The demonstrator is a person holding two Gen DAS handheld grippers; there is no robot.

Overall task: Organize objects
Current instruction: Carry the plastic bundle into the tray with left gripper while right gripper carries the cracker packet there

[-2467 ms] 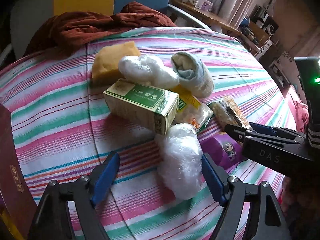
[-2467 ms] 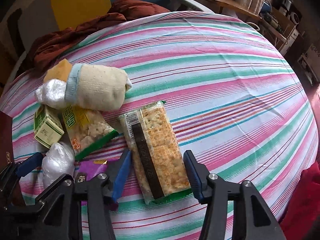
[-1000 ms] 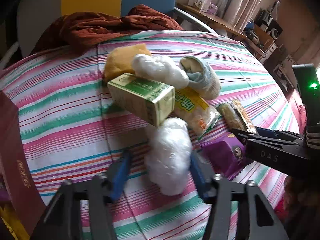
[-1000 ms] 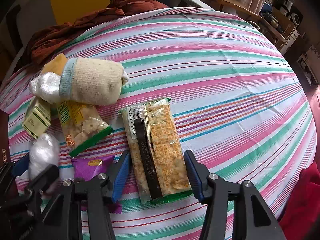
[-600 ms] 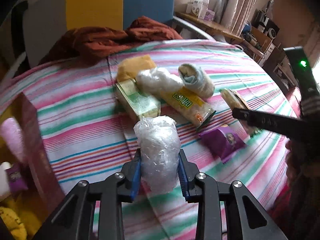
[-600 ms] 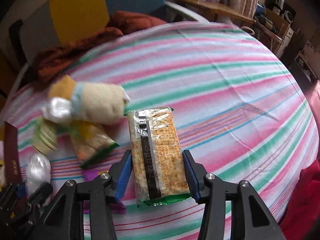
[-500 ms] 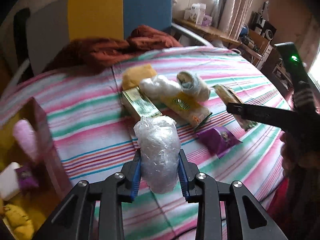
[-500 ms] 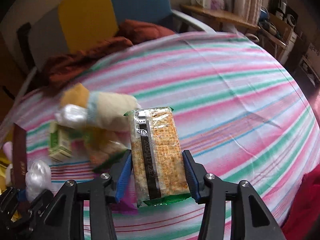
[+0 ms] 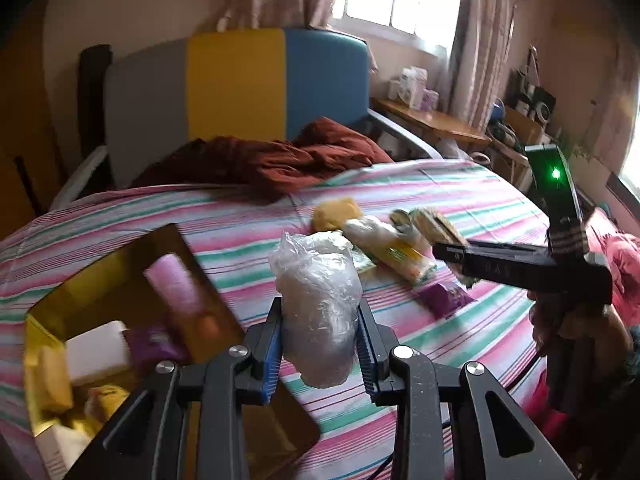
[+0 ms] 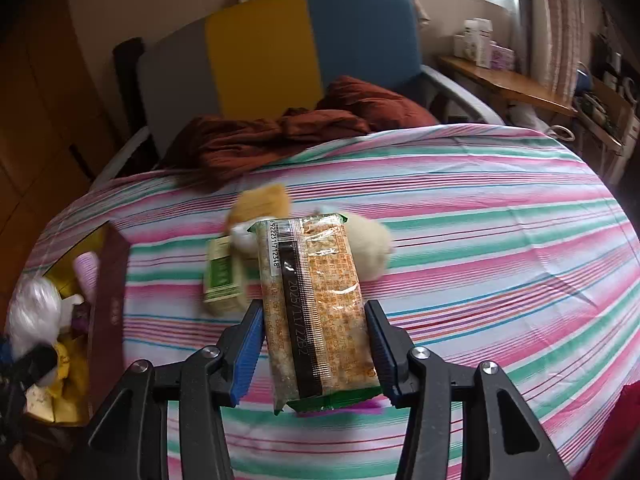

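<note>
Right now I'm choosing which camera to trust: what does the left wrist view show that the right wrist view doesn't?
Only the left wrist view shows the purple packet lying whole on the bed and the box's gold inside. Only the right wrist view shows the cracker pack's printed face, clamped in the right gripper. Both show the plastic bundle clamped in the left gripper and the striped sheet.

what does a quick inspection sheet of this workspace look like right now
surface: striped bedsheet, wrinkled.
job's things: plastic-wrapped bundle and cracker packet, both lifted; gold-lined box partly filled.
clutter: green carton, purple packet, yellow snack bag, yellow sponge on the sheet.
grippers: left hand-held gripper clamps the bundle; right hand-held gripper clamps the packet.
cables: nothing seen.
surroundings: rust blanket, headboard, wooden shelf.
</note>
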